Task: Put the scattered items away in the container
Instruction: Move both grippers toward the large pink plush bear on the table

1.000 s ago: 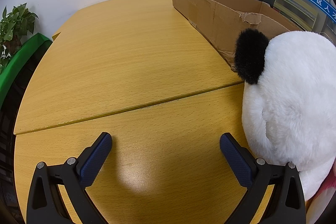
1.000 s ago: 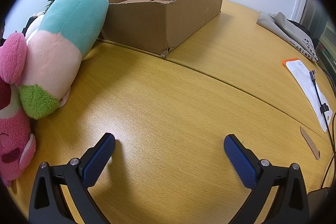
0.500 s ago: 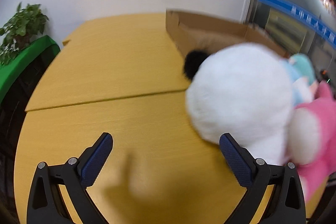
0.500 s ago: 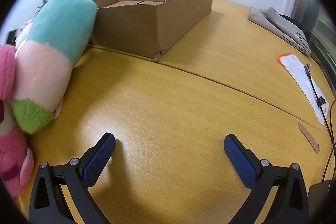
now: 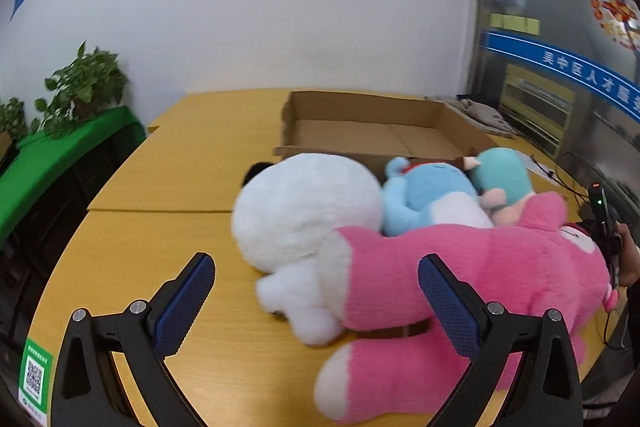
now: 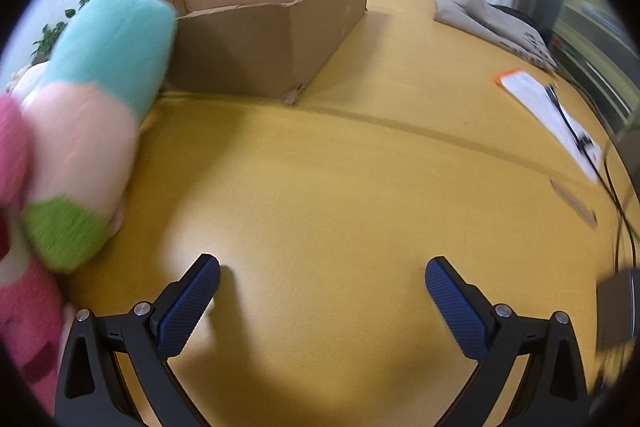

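Several plush toys lie bunched on the yellow table in front of an open cardboard box (image 5: 372,135): a white panda-like plush (image 5: 304,215), a blue plush (image 5: 424,191), a teal and pink plush (image 5: 502,175) and a pink plush (image 5: 472,275). My left gripper (image 5: 316,287) is open above the table, its jaws spanning the white and pink plush without touching them. My right gripper (image 6: 322,291) is open and empty over bare table. In the right wrist view the teal, pink and green plush (image 6: 96,107) leans at the left against the box (image 6: 272,39), with the pink plush (image 6: 20,287) below it.
Potted plants (image 5: 84,87) on a green ledge stand left of the table. Grey cloth (image 6: 492,23), a paper with a cable (image 6: 556,115) and a cardboard scrap (image 6: 572,203) lie on the table's right side. A phone on a stand (image 5: 600,207) sits at the right.
The left gripper has risen and swung right, so the whole plush pile and the box interior now show. The right gripper has turned slightly left. Both stay open.
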The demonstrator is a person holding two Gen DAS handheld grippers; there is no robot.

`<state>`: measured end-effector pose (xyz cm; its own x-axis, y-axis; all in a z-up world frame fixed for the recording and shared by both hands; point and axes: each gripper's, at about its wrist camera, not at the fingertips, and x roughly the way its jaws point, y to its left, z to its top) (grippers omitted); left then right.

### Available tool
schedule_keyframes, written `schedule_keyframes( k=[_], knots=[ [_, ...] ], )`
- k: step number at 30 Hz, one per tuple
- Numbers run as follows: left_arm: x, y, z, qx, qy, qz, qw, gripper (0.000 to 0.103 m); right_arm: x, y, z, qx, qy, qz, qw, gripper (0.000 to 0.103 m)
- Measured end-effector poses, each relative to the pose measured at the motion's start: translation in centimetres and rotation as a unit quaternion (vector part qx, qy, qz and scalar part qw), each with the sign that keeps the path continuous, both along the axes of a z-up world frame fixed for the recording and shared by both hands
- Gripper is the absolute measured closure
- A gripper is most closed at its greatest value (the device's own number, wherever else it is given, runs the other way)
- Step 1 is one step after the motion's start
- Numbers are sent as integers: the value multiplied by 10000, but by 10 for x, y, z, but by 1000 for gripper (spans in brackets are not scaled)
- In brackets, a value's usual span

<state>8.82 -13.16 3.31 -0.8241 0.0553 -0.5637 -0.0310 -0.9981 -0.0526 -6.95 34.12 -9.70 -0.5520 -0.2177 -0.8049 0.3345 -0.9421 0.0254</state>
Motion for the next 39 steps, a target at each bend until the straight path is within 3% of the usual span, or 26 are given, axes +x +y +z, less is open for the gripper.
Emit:
schedule_keyframes(
  k=[2, 4, 11, 18, 32, 39],
  knots=[
    [-1, 12, -1, -108, 48, -162, 9998, 0, 15, -10, 1, -141, 10, 72, 9999, 0],
    [-2, 18, -4, -169, 68, -268, 9995, 0, 19, -25, -1, 150, 22, 216, 9997, 1],
    [-2, 10, -18, 10, -231, -415, 9989, 0, -10, -26, -2, 102, -9, 13, 9999, 0],
    [-13, 0, -18, -291, -500, -254, 9980, 0, -16, -31, -2, 136, 6, 331, 9994, 0],
    [6, 41, -10, -141, -211, -748, 9969, 0, -16, -32, -2, 166, -11, 477, 9987, 0],
    [31, 50, -18, 88, -169, -898, 9958, 0, 18, -23, 4, 200, 161, -23, 9997, 1]
  ],
)
